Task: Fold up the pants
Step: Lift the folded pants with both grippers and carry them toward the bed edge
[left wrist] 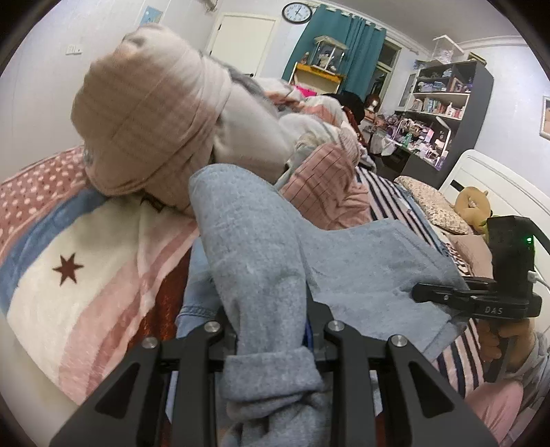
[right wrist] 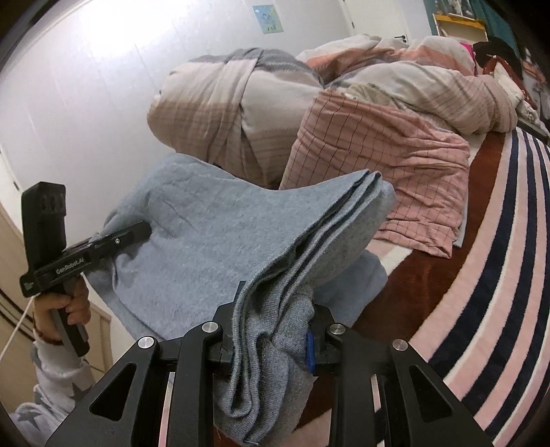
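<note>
Surface: a bed (right wrist: 498,240) lay beyond both tongs, covered by a blanket in pink, white and dark stripes; a second blanket (left wrist: 65,261) with a dark red star lay left of the left tongs.
Bedding: a rolled quilt bundle (left wrist: 151,113) and a pink checked quilt (right wrist: 374,165) were heaped ahead of the tongs, behind the pants.
Room: a wall clock (left wrist: 296,12), teal curtains (left wrist: 343,48) and a cluttered dark shelf unit (left wrist: 447,99) stood far ahead of the left tongs, to the right.
Pants: the grey-blue pants (left wrist: 261,240) were gathered in layers and stretched between the two tongs, lifted above the bed.
Left tongs: the left tongs (left wrist: 271,347) were clenched on one bunched end of the pants, the cloth spilling back over the jaws.
Right tongs: the right tongs (right wrist: 271,333) were clenched on the other end, where several folded edges were stacked.
Across: each camera saw the other tongs gripping the far edge of the cloth.
</note>
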Demonstrator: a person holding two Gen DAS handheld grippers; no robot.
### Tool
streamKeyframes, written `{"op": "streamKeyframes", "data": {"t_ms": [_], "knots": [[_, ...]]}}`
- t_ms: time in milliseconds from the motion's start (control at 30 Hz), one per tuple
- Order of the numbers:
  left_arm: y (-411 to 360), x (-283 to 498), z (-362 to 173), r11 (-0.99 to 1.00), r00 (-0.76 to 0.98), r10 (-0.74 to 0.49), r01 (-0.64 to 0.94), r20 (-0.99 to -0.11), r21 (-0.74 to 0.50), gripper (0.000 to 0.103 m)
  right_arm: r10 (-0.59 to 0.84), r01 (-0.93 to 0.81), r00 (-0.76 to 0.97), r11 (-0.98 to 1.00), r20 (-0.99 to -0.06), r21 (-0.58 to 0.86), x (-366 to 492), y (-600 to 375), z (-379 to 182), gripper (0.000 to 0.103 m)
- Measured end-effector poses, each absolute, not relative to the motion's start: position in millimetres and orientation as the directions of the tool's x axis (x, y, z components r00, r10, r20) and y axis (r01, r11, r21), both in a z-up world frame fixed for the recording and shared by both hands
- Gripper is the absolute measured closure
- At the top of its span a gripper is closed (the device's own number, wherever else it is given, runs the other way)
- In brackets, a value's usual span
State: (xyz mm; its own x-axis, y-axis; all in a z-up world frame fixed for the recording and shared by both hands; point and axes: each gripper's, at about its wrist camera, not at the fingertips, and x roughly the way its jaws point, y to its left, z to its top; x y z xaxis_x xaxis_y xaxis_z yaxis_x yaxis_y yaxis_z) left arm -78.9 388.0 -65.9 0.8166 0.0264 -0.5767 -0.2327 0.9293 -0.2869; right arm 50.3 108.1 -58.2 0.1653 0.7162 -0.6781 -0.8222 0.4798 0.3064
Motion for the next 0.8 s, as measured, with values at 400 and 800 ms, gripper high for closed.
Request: {"op": "streamKeyframes", "data": {"t_ms": [400,800], "knots": [[414,-71,-82,0.917,0.81,0.04,-0.262,-0.585,-0.3,0.079,0.703,-0.82,0.157,0.485,-0.694,0.305,51,129,-71,0.082],[418,-62,-109,0.919,0.744,0.072,-0.308,-0.664,-0.245,0.065,0.661,-0.814,0.12,0.493,-0.741,0.308,50,138,-94,0.077]]}}
